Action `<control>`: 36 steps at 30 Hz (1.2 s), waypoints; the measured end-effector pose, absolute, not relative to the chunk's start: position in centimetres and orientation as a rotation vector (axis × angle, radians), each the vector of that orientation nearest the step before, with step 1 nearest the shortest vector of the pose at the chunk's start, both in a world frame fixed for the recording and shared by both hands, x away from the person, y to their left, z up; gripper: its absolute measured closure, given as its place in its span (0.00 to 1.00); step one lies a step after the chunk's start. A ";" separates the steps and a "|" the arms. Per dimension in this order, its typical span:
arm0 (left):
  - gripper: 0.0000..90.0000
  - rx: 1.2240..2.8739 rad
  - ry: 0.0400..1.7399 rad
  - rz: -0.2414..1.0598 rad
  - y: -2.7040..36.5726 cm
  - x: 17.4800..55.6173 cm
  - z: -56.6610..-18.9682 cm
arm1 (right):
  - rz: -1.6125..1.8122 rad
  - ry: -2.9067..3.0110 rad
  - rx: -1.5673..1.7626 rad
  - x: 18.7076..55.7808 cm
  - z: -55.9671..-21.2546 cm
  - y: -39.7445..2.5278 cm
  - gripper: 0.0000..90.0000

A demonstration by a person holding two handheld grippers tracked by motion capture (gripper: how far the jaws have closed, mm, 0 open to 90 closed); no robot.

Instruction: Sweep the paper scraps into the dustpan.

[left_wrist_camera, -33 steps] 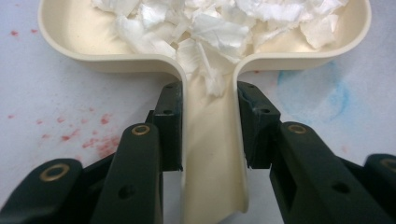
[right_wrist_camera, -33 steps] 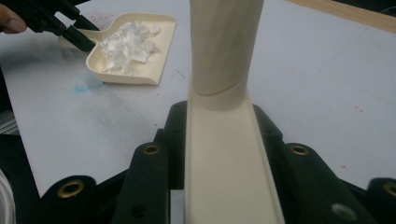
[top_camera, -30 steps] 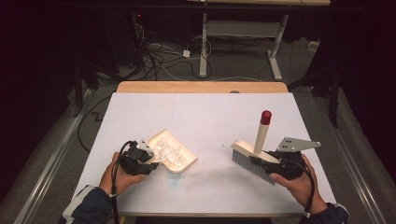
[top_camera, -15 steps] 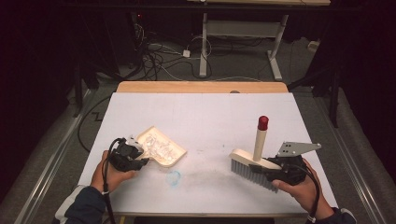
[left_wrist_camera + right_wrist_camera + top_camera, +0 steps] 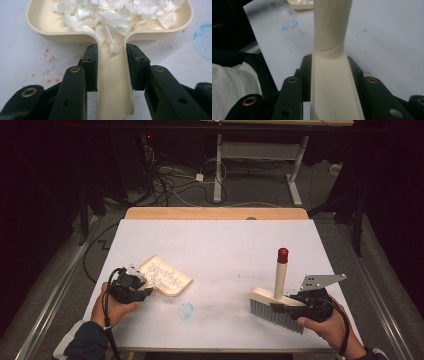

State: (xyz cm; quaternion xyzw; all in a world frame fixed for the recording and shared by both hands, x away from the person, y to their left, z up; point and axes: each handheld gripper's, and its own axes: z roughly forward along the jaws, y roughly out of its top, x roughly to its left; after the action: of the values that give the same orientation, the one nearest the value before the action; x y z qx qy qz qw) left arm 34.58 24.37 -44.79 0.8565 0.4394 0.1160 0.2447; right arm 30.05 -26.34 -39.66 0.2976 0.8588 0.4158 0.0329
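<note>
Inside the dustpan (image 5: 110,22), the left gripper view reveals white paper scraps (image 5: 117,15).

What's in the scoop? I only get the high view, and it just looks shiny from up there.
Observer: The left gripper view shows the dustpan holding torn white paper scraps.
Operator: Is the claw gripping it properly?
Observer: Yes. The left claw is shut on the dustpan's handle, one jaw on each side.
Operator: Is the table messy?
Observer: Tiny red speckles dot the tabletop beside the handle.
</note>
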 end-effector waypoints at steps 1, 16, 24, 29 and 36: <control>0.70 2.335 1.206 0.320 24.5 34.6 -44.8 | 1.270 2.649 0.920 30.0 -39.7 -26.4 0.75; 0.70 2.251 1.313 0.387 25.9 35.3 -45.1 | 1.157 2.743 1.035 34.2 -41.2 -27.1 0.74; 0.70 2.235 1.345 0.392 25.2 36.2 -45.9 | 1.067 2.757 1.089 37.7 -41.8 -27.6 0.65; 0.70 2.212 1.362 0.403 24.4 36.9 -46.0 | 1.017 2.793 1.120 39.6 -42.0 -27.6 0.65; 0.70 2.188 1.410 0.392 23.7 37.5 -46.5 | 0.911 2.809 1.113 42.2 -41.6 -27.3 0.57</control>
State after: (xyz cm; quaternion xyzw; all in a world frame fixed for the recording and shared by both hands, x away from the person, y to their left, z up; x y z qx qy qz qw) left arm 37.54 23.66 -46.52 0.8045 0.5183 0.1442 0.2518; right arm 42.15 -27.33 -41.58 0.3526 0.8901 0.2885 -0.0072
